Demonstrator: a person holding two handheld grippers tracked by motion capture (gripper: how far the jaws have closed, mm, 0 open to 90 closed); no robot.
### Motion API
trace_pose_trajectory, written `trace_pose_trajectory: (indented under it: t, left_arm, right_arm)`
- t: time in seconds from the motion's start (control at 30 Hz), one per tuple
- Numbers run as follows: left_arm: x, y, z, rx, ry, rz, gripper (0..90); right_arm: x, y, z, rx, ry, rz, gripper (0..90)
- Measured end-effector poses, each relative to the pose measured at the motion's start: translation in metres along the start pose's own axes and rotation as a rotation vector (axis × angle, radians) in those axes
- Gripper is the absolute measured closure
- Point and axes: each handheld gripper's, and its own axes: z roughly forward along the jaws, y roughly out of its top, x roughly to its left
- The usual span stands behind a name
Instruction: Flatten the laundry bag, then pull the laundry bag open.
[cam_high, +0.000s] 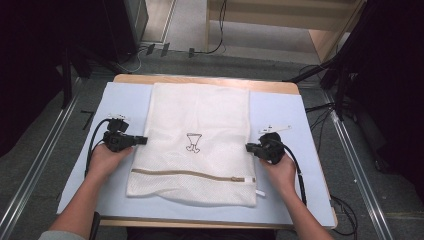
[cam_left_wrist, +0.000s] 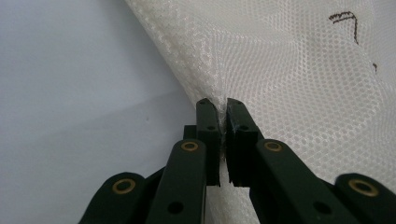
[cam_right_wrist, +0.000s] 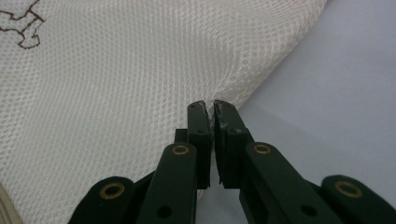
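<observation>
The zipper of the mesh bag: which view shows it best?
The high view: the zipper runs across the mesh bag near its front edge. The left gripper view has mesh alone; the right gripper view has maybe a tan sliver at its bottom-left corner.

Too small to read: the dark drawing (cam_high: 193, 142) on the mesh bag (cam_high: 200, 115), cut off in both gripper views.

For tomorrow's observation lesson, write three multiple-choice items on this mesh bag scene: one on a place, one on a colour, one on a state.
1. Where does the left gripper meet the mesh bag?
A. its left edge
B. its far edge
C. its zip

2. What colour is the zip?
A. red
B. tan
C. blue

3. How is the right gripper?
A. wide open
B. lying loose on the mat
C. shut on the bag's edge

Answers: 1 A, its jaws pinch that edge; 2 B, a tan line near the near end; 3 C, jaws pressed together on mesh.
</observation>
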Motion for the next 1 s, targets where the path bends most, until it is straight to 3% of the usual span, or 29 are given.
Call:
trace_pose_trajectory:
  t: [0.13,0.23,0.33,0.53,0.63,0.83,1.0]
  left_arm:
    - [0.002,0.004,0.004,-0.018,0.016,0.007,86.9]
    - [0.005,0.007,0.005,-0.018,0.024,0.017,86.4]
    - [0.011,0.011,0.009,-0.016,0.029,0.001,86.3]
    - [0.015,0.012,0.015,-0.027,0.03,-0.005,84.7]
    - [0.016,0.011,0.014,-0.03,0.006,-0.02,76.9]
    - [0.011,0.01,0.009,-0.016,0.006,0.01,56.0]
    - [0.009,0.011,-0.001,-0.034,-0.015,0.006,52.0]
  right_arm:
    - [-0.005,0.006,0.004,-0.01,0.003,0.004,87.3]
    - [-0.008,0.01,0.008,-0.006,-0.005,-0.019,87.1]
    - [-0.01,0.013,0.013,-0.027,-0.004,-0.031,86.8]
    - [-0.016,0.018,0.022,-0.01,-0.015,-0.034,85.6]
    - [-0.018,0.016,0.025,-0.007,-0.004,-0.023,81.2]
    - [-0.02,0.017,0.017,-0.031,0.024,0.015,65.1]
    - [-0.016,0.019,0.01,-0.062,0.024,-0.007,58.2]
